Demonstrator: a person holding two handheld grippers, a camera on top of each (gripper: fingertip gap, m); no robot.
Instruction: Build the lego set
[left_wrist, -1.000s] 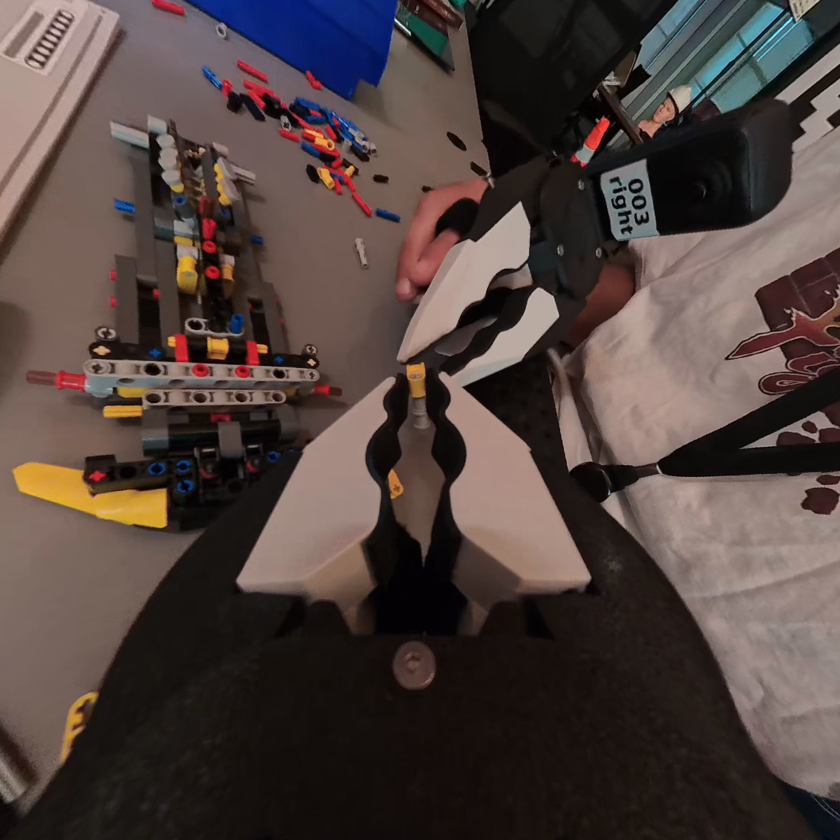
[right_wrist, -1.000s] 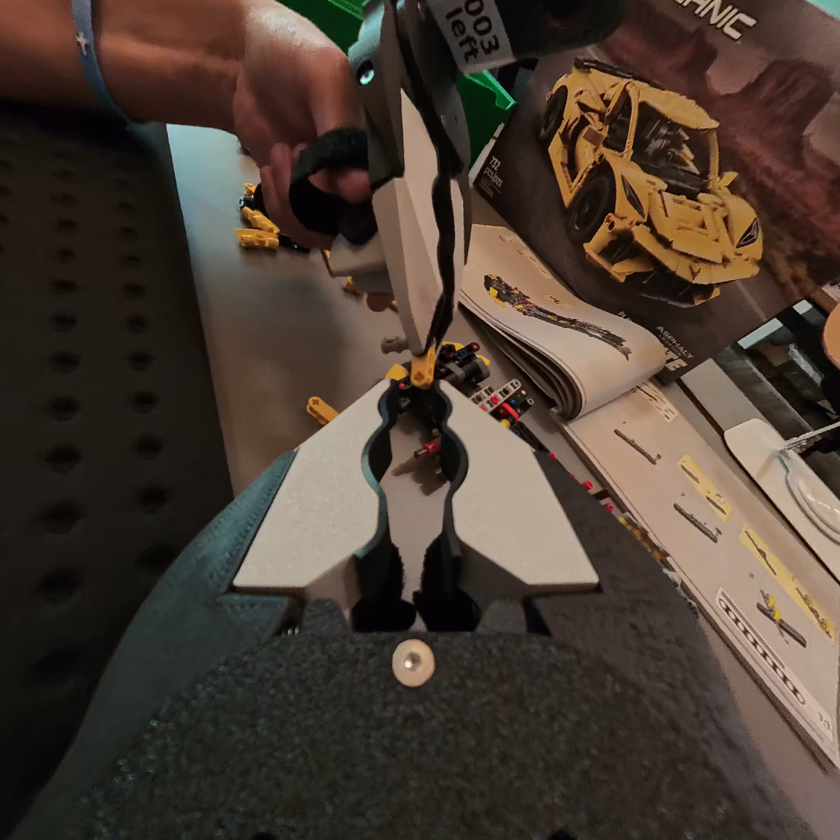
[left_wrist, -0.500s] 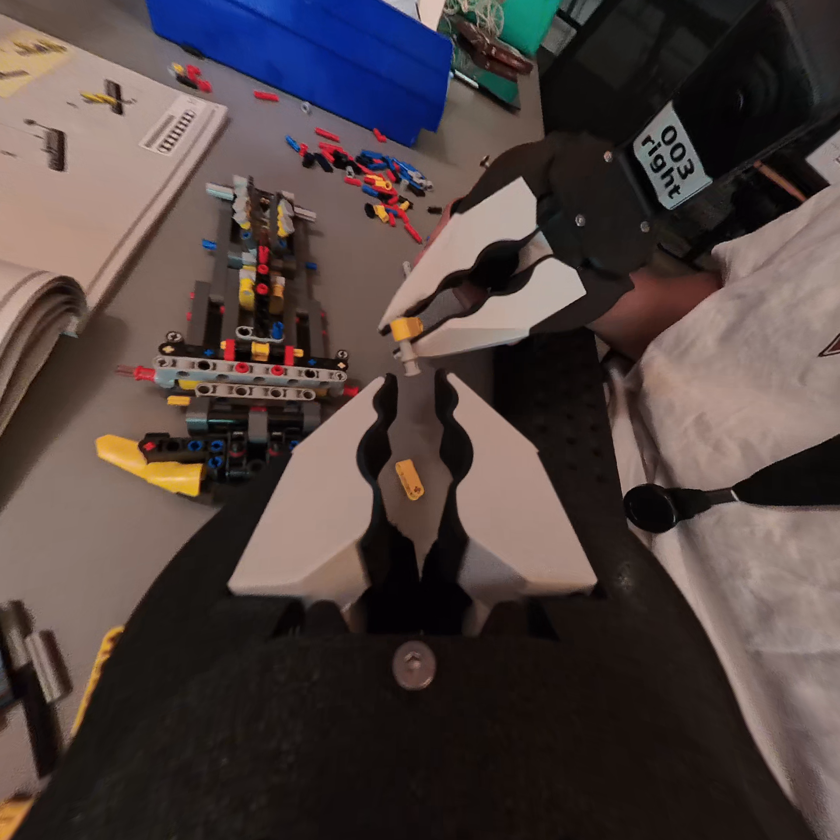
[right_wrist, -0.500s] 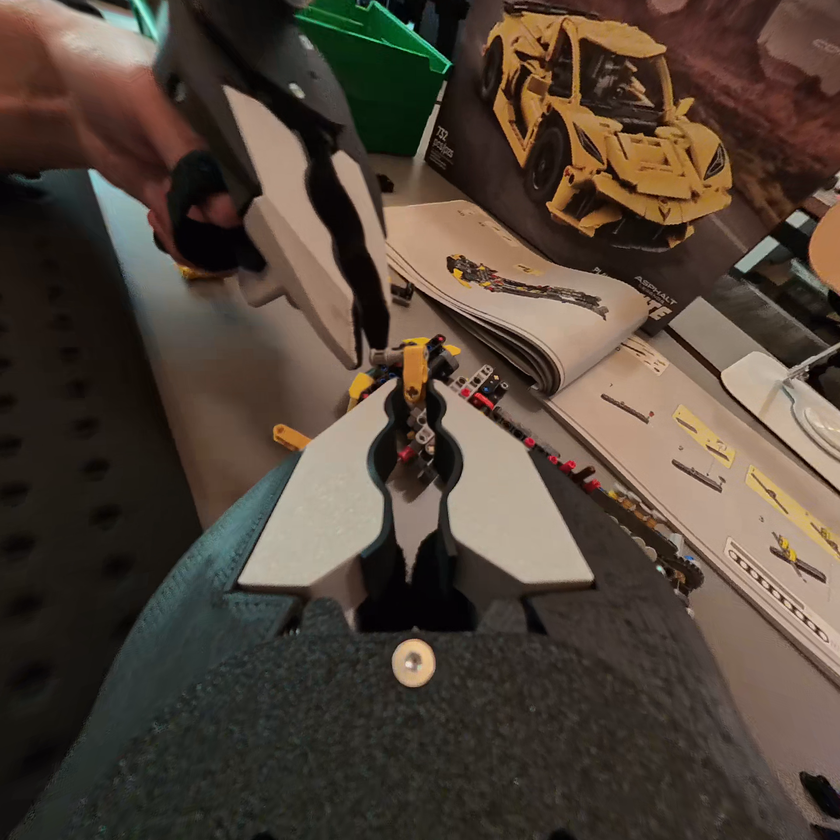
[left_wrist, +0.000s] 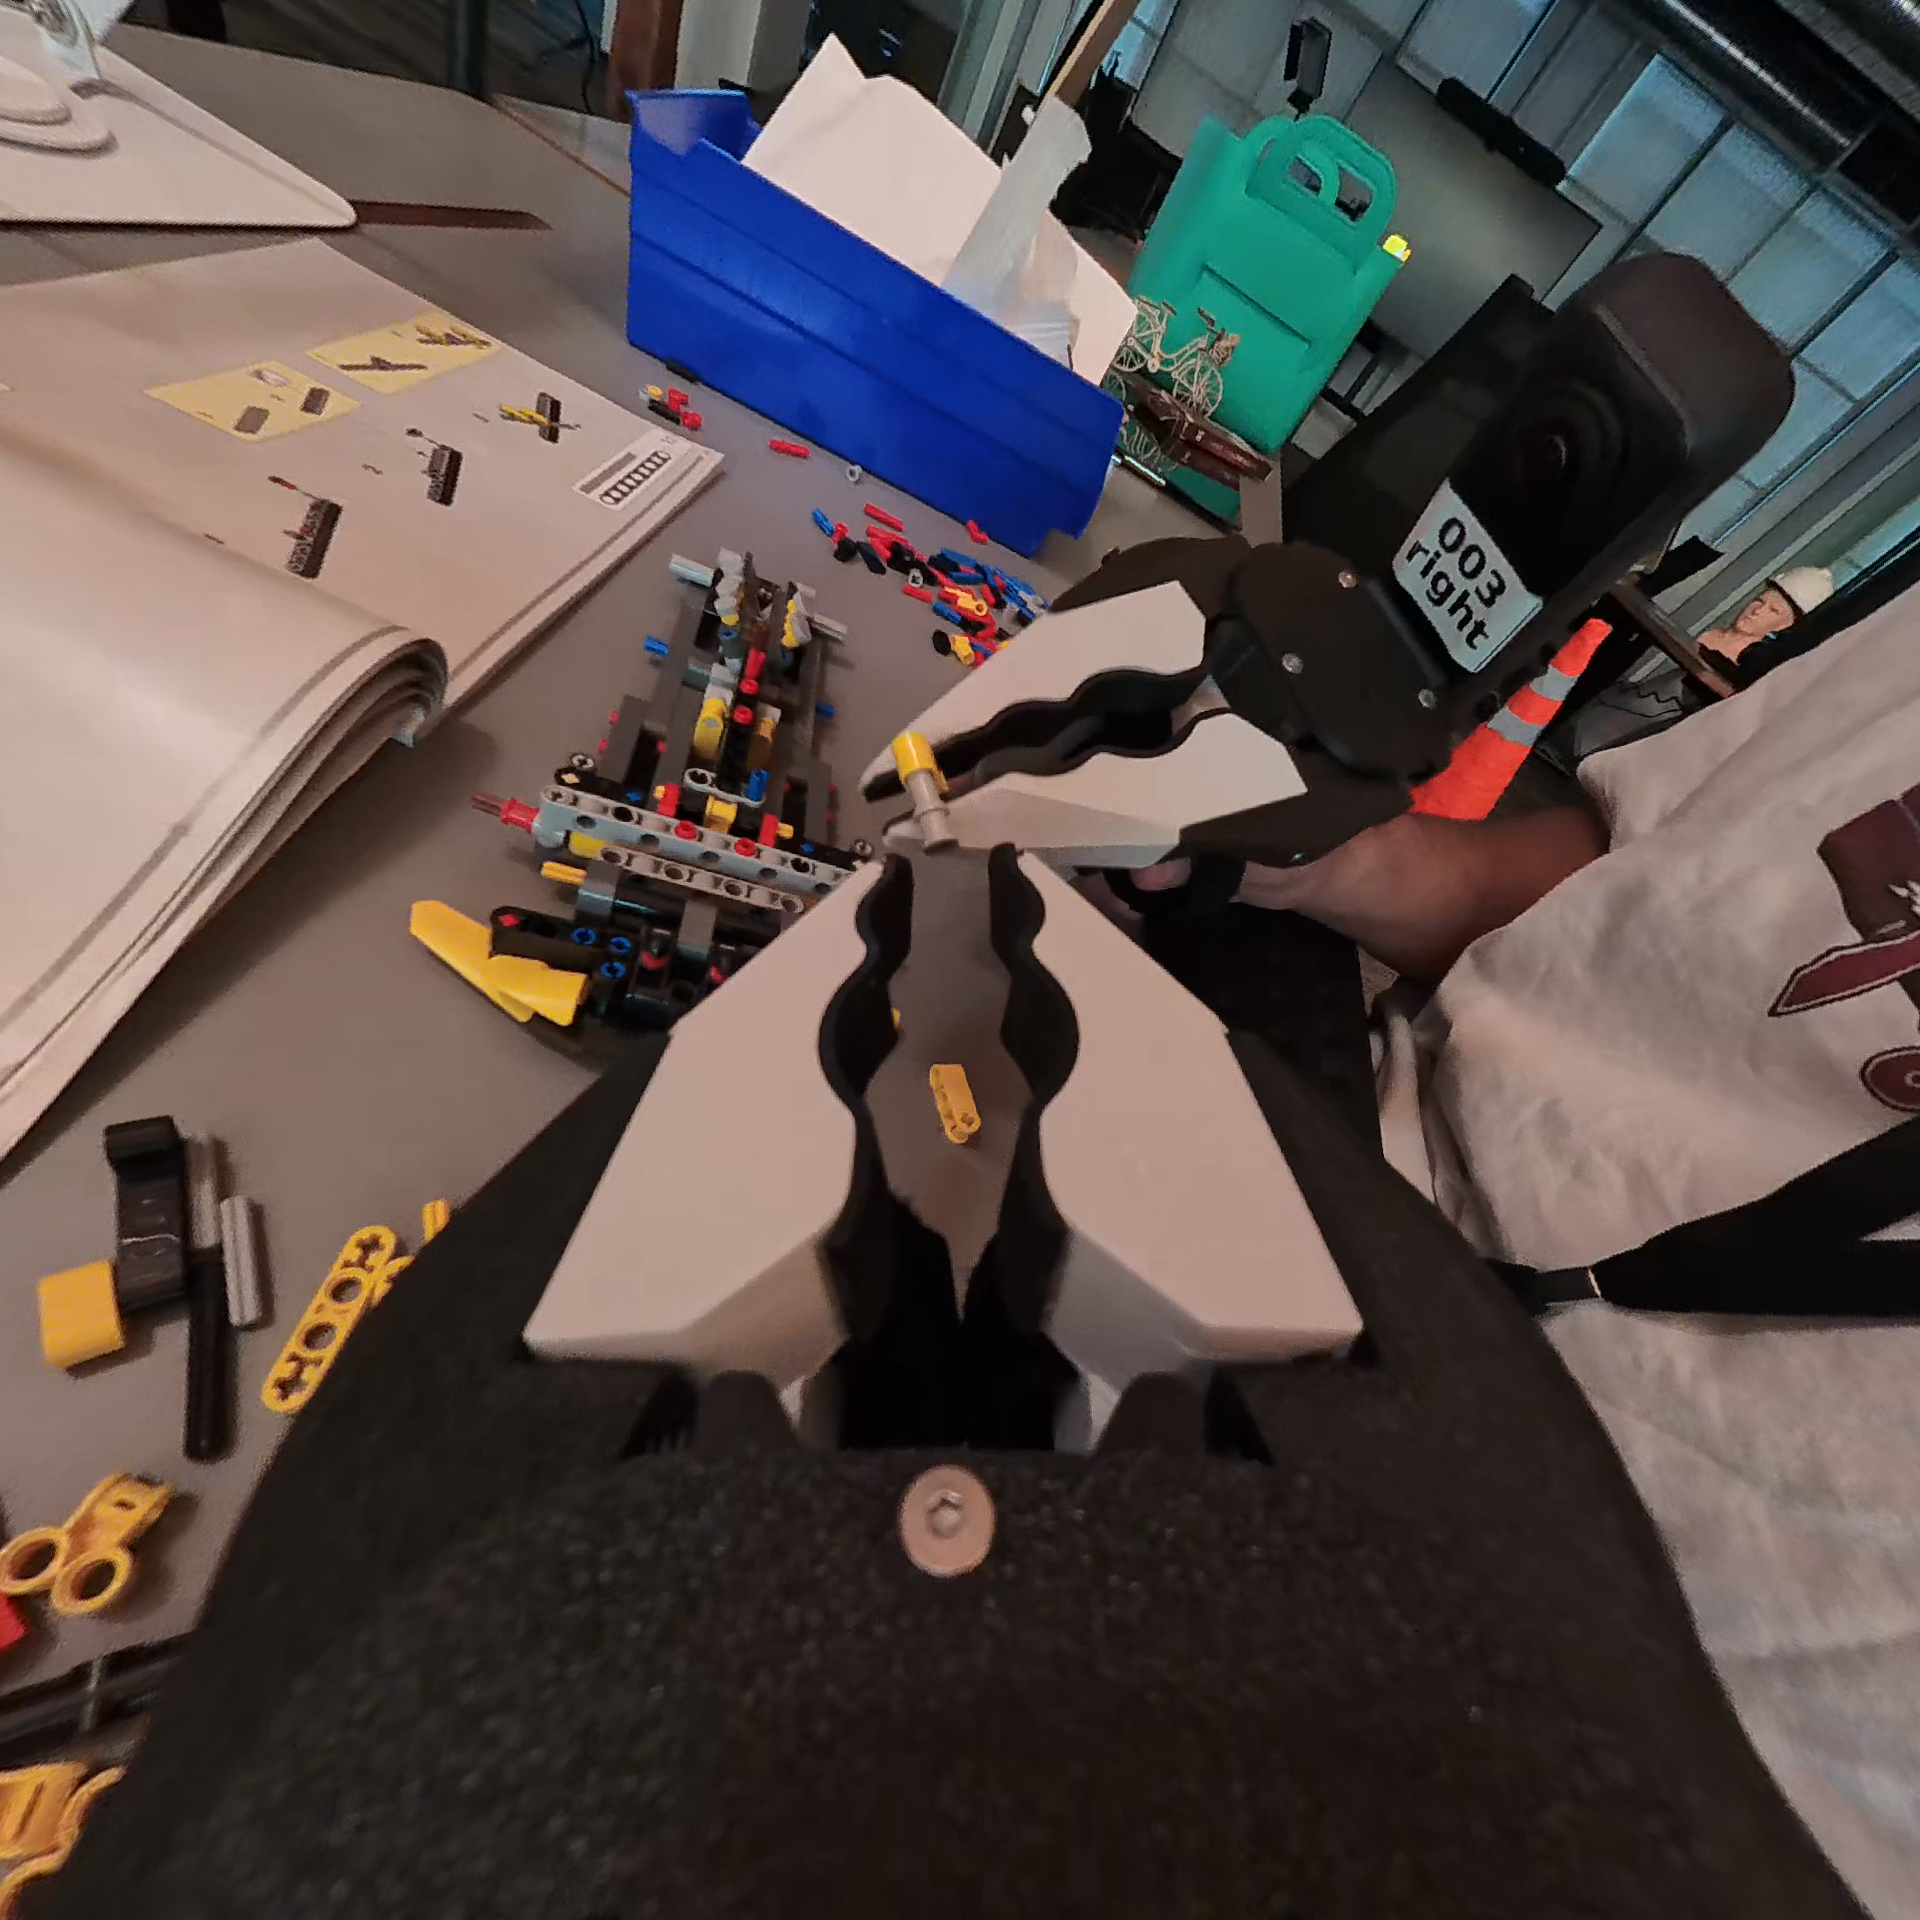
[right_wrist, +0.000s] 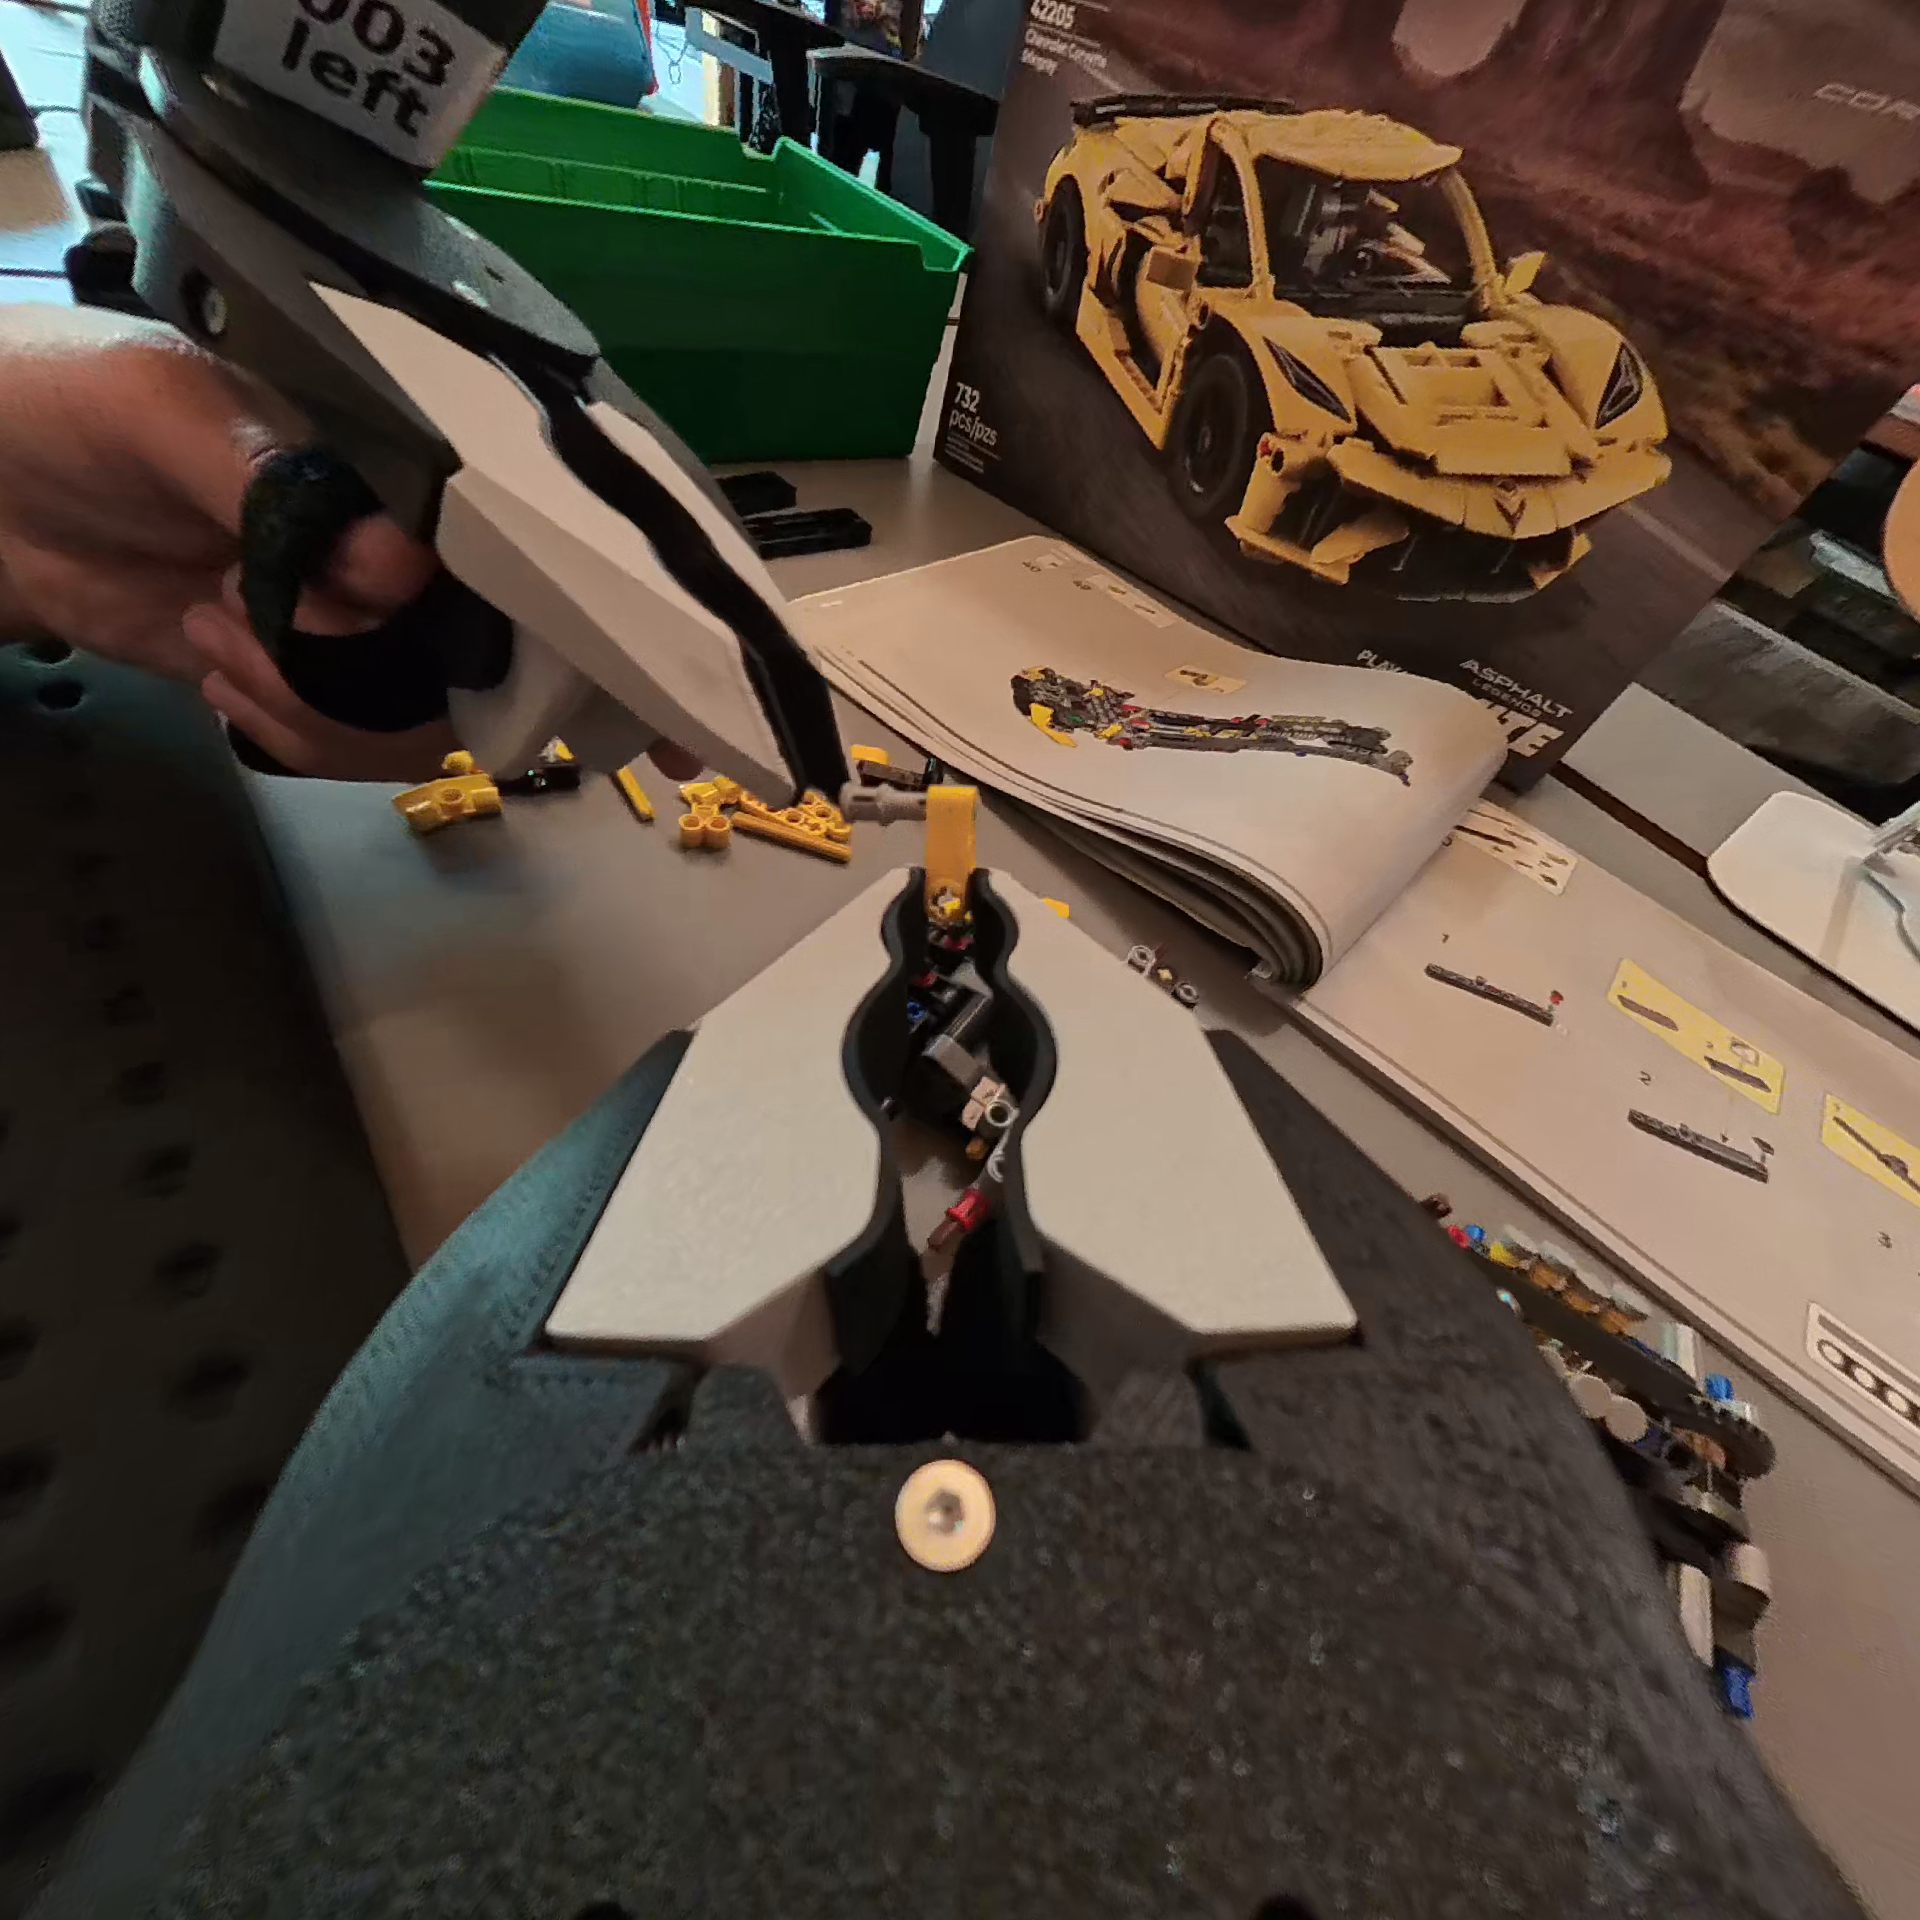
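Right gripper (left_wrist: 914, 795), centre of the left wrist view: fingers clamped on a yellow piece with a grey pin (left_wrist: 920, 774), probably held above the worktop (left_wrist: 312, 1039) for fitting to the half-built car frame (left_wrist: 707, 790) at centre left. Left gripper (left_wrist: 945, 883): fingers apart, empty, a loose yellow connector (left_wrist: 954, 1101) lying below the gap. Only the right wrist view shows the set's box (right_wrist: 1403, 312), the green bin (right_wrist: 707, 281) and the open instruction book (right_wrist: 1143, 748).

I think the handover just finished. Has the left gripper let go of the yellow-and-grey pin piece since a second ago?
Yes. The left gripper is open and empty; the right gripper holds the pin piece above the chassis.
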